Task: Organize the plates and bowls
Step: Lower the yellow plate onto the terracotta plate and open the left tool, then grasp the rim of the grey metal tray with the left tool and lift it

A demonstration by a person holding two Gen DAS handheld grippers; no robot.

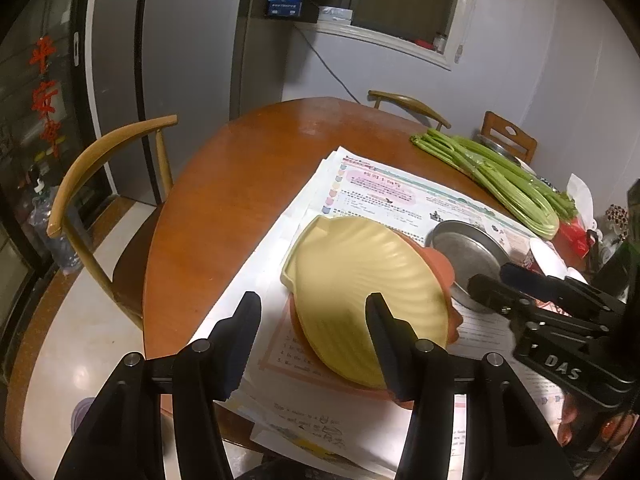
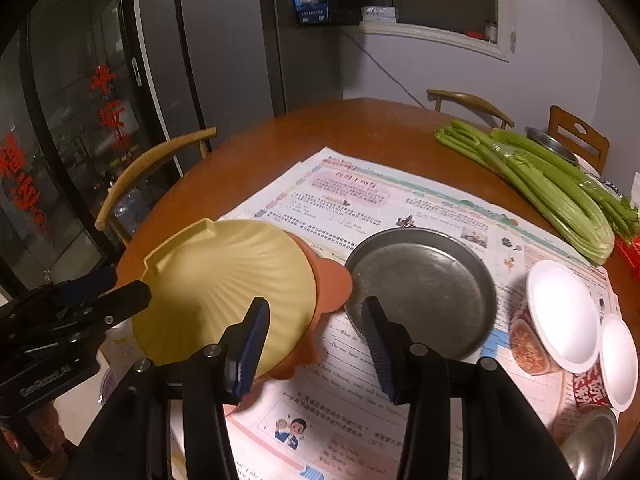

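Observation:
A yellow shell-shaped plate point(image 1: 360, 288) lies on an orange plate point(image 1: 440, 268) on the newspapers; both also show in the right wrist view, yellow plate point(image 2: 224, 292) and orange plate point(image 2: 332, 284). A metal plate point(image 2: 424, 292) sits to their right, also seen in the left wrist view point(image 1: 468, 256). Two white bowls, a larger point(image 2: 560, 316) and a smaller point(image 2: 618, 360), stand further right. My left gripper point(image 1: 312, 308) is open at the yellow plate's near edge. My right gripper point(image 2: 316, 316) is open and empty, between the orange plate and the metal plate.
Newspapers point(image 2: 360, 200) cover the round wooden table point(image 1: 240, 168). A celery bundle point(image 2: 540, 188) lies at the back right, with a metal bowl point(image 2: 552, 144) behind it. Another metal dish point(image 2: 592, 440) sits at the near right. Wooden chairs point(image 1: 100, 184) stand around the table.

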